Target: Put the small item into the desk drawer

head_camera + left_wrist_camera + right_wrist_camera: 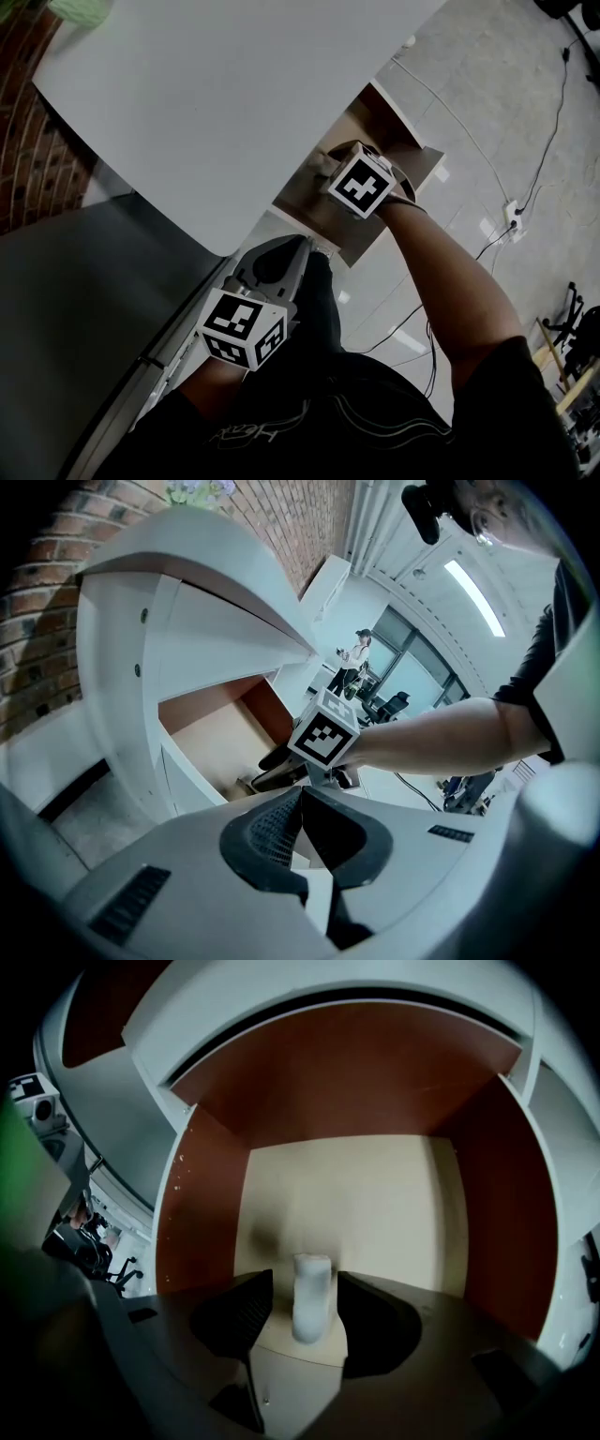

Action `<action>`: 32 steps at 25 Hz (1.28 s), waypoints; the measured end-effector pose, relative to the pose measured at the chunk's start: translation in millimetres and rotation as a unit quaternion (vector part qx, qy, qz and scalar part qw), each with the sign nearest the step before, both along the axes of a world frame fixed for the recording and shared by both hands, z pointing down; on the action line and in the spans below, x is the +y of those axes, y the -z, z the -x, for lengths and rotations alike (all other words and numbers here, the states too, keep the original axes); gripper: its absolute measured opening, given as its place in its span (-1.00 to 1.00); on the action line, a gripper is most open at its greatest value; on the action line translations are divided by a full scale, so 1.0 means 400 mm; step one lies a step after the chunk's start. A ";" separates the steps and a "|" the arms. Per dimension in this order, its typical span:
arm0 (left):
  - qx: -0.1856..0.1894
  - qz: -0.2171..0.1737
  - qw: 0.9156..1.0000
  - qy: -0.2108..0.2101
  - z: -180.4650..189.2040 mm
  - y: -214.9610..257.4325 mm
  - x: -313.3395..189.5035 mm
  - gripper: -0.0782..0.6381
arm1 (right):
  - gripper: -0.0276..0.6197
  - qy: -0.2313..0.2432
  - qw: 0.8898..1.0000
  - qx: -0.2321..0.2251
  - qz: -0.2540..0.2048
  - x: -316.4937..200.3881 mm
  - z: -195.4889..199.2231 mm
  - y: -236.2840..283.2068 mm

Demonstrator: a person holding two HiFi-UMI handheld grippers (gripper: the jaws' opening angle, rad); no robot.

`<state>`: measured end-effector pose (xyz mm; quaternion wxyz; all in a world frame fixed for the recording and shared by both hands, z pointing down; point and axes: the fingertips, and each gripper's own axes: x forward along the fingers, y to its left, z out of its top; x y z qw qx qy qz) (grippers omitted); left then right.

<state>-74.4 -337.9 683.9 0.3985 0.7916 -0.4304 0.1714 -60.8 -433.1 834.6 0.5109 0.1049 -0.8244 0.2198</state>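
The small white cylindrical item (pixel 311 1296) stands upright on the pale floor of the open desk drawer (pixel 366 1204). My right gripper (pixel 305 1283) is inside the drawer with the item between its jaws. A narrow gap shows on each side, so the pads do not press it and the gripper is open. In the head view the right gripper (pixel 330 167) reaches into the drawer (pixel 398 127), its jaws hidden under the marker cube. My left gripper (pixel 305 251) sits at the drawer's near front corner. Its fingertips (pixel 302 794) meet, with nothing seen between them.
The white desk top (pixel 216 103) overhangs the drawer. Brown side walls (pixel 202 1204) close the drawer in left and right. Cables and a power strip (pixel 513 216) lie on the grey floor to the right. A brick wall (pixel 28 159) is at the left.
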 end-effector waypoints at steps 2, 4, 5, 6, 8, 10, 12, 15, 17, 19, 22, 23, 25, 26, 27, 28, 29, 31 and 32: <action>0.000 -0.003 1.000 0.001 0.001 0.013 0.004 -0.72 | -0.22 -0.010 1.000 -0.005 -0.003 -0.002 -0.009 0.039; 0.002 -0.006 1.000 -0.001 -0.002 0.029 0.013 -0.72 | -0.22 -0.028 0.999 -0.021 -0.014 -0.004 -0.025 0.097; 0.003 -0.007 1.000 -0.001 -0.003 0.039 0.022 -0.72 | -0.22 -0.038 0.998 -0.032 -0.024 -0.003 -0.035 0.132; 0.006 -0.007 1.000 -0.002 -0.004 0.050 0.032 -0.72 | -0.22 -0.050 0.997 -0.045 -0.034 0.000 -0.046 0.170; 0.012 -0.001 1.000 -0.005 -0.009 0.072 0.054 -0.72 | -0.21 -0.078 0.993 -0.077 -0.041 0.016 -0.073 0.249; 0.015 0.005 1.000 -0.008 -0.018 0.096 0.072 -0.72 | -0.21 -0.112 0.987 -0.110 -0.043 0.038 -0.108 0.337; 0.013 0.000 1.000 -0.013 -0.028 0.136 0.088 -0.72 | -0.21 -0.147 0.977 -0.146 -0.055 0.070 -0.143 0.437; 0.016 -0.019 0.999 -0.024 -0.053 0.230 0.117 -0.72 | -0.22 -0.188 0.955 -0.210 -0.090 0.149 -0.187 0.627; 0.025 -0.032 0.999 -0.031 -0.077 0.305 0.144 -0.72 | -0.23 -0.205 0.940 -0.247 -0.116 0.219 -0.214 0.758; 0.035 -0.046 0.998 -0.041 -0.107 0.380 0.183 -0.72 | -0.29 -0.215 0.928 -0.273 -0.137 0.298 -0.239 0.873; 0.049 -0.067 0.995 -0.059 -0.158 0.502 0.251 -0.72 | -0.41 -0.220 0.911 -0.302 -0.177 0.416 -0.269 1.030; 0.058 -0.072 0.994 -0.063 -0.177 0.545 0.276 -0.72 | -0.47 -0.219 0.906 -0.308 -0.191 0.455 -0.279 1.076; 0.083 -0.080 0.991 -0.069 -0.212 0.634 0.325 -0.72 | -0.51 -0.218 0.902 -0.311 -0.204 0.533 -0.300 1.156; 0.095 -0.088 0.989 -0.071 -0.226 0.682 0.347 -0.72 | -0.53 -0.217 0.900 -0.316 -0.209 0.569 -0.307 1.194; 0.103 -0.099 0.987 -0.076 -0.238 0.729 0.369 -0.72 | -0.57 -0.216 0.896 -0.323 -0.213 0.602 -0.313 1.232; 0.108 -0.109 0.985 -0.080 -0.248 0.774 0.392 -0.72 | -0.60 -0.216 0.893 -0.331 -0.216 0.635 -0.319 1.265; 0.113 -0.119 0.983 -0.085 -0.256 0.817 0.418 -0.72 | -0.65 -0.216 0.890 -0.338 -0.215 0.669 -0.327 1.296; 0.127 -0.135 0.979 -0.090 -0.268 0.896 0.465 -0.72 | -0.70 -0.219 0.883 -0.357 -0.213 0.726 -0.346 1.355; 0.134 -0.144 0.976 -0.091 -0.272 0.933 0.484 -0.72 | -0.71 -0.219 0.878 -0.368 -0.213 0.747 -0.355 1.387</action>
